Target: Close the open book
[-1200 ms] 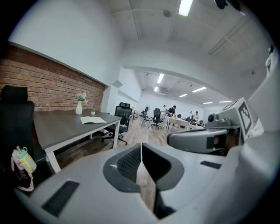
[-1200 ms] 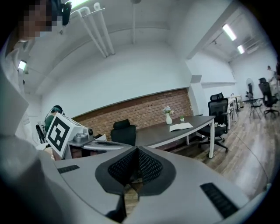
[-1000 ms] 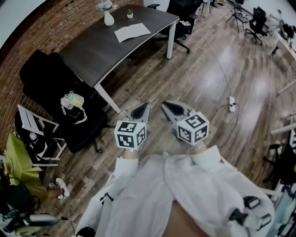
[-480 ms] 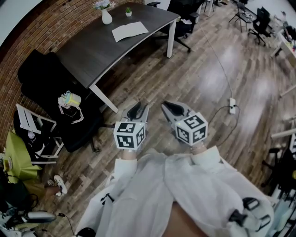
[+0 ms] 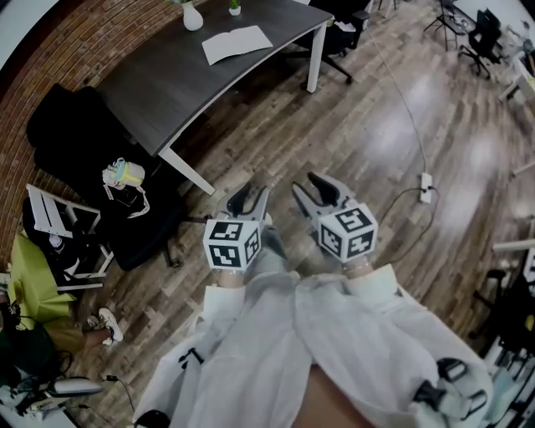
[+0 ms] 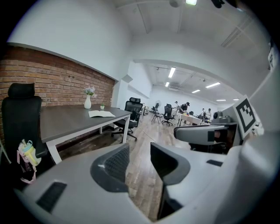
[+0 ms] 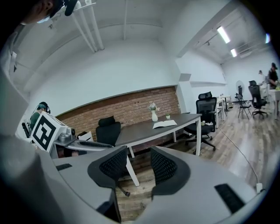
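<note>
The open book (image 5: pixel 236 43) lies with white pages up on the dark desk (image 5: pixel 175 84), far ahead of both grippers. It also shows small in the left gripper view, book (image 6: pixel 101 114), and in the right gripper view, book (image 7: pixel 165 124). My left gripper (image 5: pixel 248 201) and right gripper (image 5: pixel 316 192) hang side by side over the wooden floor, well short of the desk. The jaws of both are opening and nothing is between them. The same empty gaps show for the left gripper (image 6: pixel 140 159) and the right gripper (image 7: pixel 134 165).
A white vase (image 5: pixel 191 17) and a small potted plant (image 5: pixel 234 8) stand behind the book. A black chair (image 5: pixel 79 138) sits left of the desk and an office chair (image 5: pixel 338 25) at its far end. A power strip (image 5: pixel 426 185) with its cable lies on the floor at right.
Both grippers' jaws have gone from shut to apart. The desk and book have slid a little toward the top of the head view.
</note>
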Action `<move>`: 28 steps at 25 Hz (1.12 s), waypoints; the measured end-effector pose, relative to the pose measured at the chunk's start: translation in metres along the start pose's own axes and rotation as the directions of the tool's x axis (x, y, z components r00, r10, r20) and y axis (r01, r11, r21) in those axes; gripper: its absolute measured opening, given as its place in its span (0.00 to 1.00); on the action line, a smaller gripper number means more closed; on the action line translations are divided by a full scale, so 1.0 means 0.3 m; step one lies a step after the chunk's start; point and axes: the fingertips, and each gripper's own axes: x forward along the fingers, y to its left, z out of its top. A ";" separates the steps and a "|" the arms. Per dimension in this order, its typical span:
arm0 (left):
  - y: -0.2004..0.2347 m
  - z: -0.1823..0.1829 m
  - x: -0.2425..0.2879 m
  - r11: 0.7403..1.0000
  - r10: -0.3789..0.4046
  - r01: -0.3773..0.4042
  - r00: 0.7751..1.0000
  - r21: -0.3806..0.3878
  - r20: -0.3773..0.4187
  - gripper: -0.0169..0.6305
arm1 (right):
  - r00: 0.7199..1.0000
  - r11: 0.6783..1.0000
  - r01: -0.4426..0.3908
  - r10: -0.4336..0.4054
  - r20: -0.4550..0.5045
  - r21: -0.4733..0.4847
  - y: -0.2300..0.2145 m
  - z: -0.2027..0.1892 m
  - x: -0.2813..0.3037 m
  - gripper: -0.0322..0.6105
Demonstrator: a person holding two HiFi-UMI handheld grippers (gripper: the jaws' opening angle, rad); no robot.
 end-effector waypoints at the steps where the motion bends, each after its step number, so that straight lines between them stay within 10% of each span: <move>1: 0.014 0.011 0.021 1.000 -0.006 0.006 1.000 0.001 -0.002 0.23 | 1.000 1.000 0.003 -0.003 -0.004 0.006 -0.015 0.002 0.020 0.28; 28: 0.629 0.450 0.580 0.985 -0.157 0.159 0.987 0.061 -0.037 0.23 | 0.998 0.998 0.059 -0.059 -0.034 0.014 -0.281 0.330 0.823 0.28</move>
